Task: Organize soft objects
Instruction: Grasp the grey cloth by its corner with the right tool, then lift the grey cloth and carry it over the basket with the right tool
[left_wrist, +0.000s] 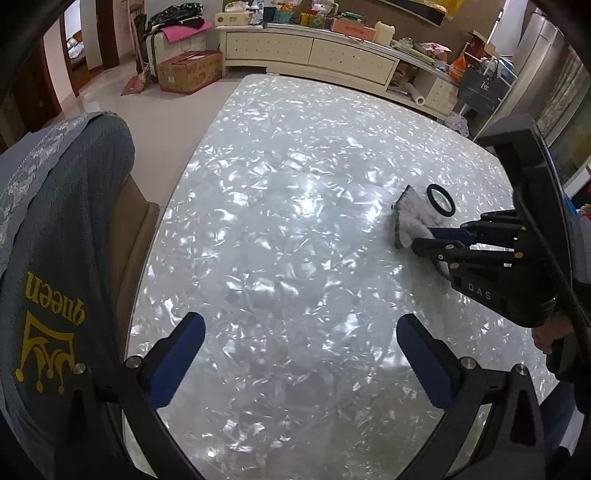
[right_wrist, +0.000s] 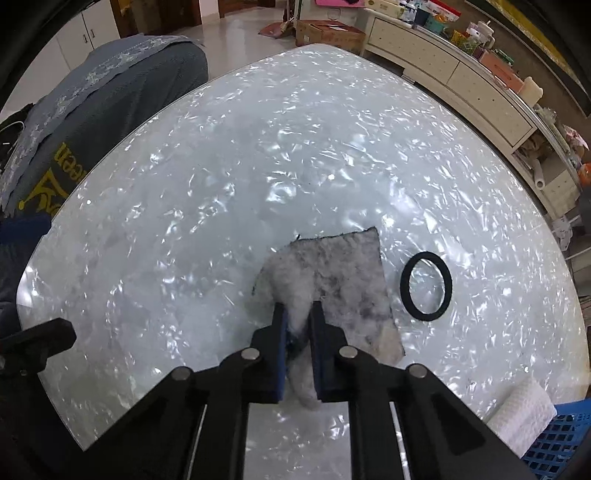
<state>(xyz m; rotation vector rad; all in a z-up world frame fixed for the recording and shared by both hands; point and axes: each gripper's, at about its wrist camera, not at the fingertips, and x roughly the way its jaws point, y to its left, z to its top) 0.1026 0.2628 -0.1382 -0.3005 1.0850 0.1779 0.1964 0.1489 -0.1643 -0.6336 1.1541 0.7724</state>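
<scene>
A fluffy grey-white cloth (right_wrist: 332, 280) lies on the shiny white table (right_wrist: 221, 184); it also shows in the left wrist view (left_wrist: 415, 218) at the right. My right gripper (right_wrist: 298, 314) is shut on the cloth's near edge, pinching a fold of it; it also shows in the left wrist view (left_wrist: 421, 238). A black elastic ring (right_wrist: 426, 283) lies flat just right of the cloth, also in the left wrist view (left_wrist: 440, 199). My left gripper (left_wrist: 300, 332) is open and empty above the table's near left part.
A chair draped with a grey "queen" cloth (left_wrist: 55, 258) stands at the table's left edge. A blue basket (right_wrist: 557, 439) holding a white towel (right_wrist: 524, 417) sits at the near right. A cluttered cream cabinet (left_wrist: 314, 55) lines the far wall.
</scene>
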